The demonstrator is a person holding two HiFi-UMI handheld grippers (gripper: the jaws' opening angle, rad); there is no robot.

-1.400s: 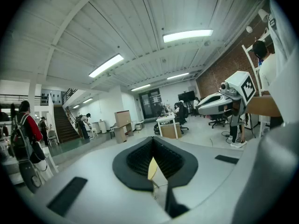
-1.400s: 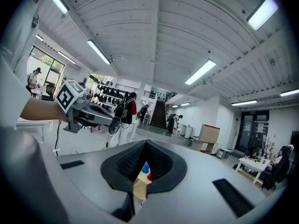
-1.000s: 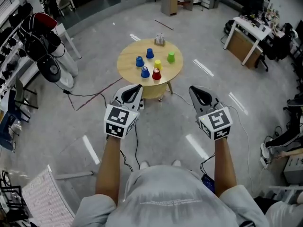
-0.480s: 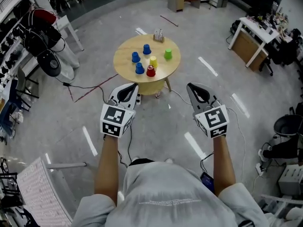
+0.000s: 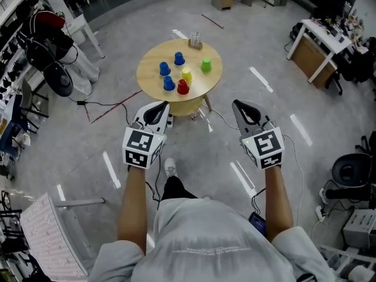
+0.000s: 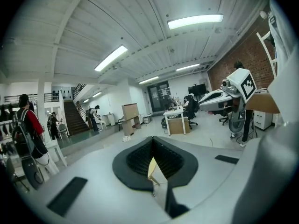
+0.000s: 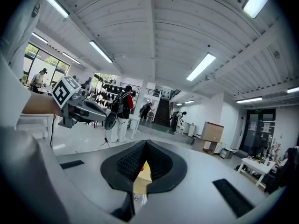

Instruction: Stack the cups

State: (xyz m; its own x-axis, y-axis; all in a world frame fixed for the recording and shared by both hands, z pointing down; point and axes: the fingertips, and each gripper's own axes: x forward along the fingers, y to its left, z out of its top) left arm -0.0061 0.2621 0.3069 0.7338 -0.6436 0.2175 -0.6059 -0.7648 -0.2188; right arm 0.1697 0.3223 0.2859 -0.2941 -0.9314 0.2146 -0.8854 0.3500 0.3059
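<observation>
Several small cups stand apart on a round wooden table (image 5: 154,90) ahead of me: three blue ones (image 5: 178,58), (image 5: 164,69), (image 5: 168,83), a yellow cup (image 5: 186,74), a red cup (image 5: 183,87) and a green cup (image 5: 206,66). My left gripper (image 5: 157,107) and right gripper (image 5: 243,108) hover side by side over the floor, well short of the table. Both are shut with nothing in them. In the left gripper view the black pads (image 6: 140,157) meet along a thin slit. The right gripper view shows the same closed pads (image 7: 159,162).
A small holder (image 5: 195,40) sits at the table's far edge. Cables (image 5: 111,107) trail across the floor left of the table. A rack with bags (image 5: 47,51) stands at the left, a white desk (image 5: 320,37) at the right and an office chair (image 5: 352,170) at the lower right.
The table sits a little higher in the head view and one shoe now shows forward on the floor. Both grippers keep their pose and stay shut.
</observation>
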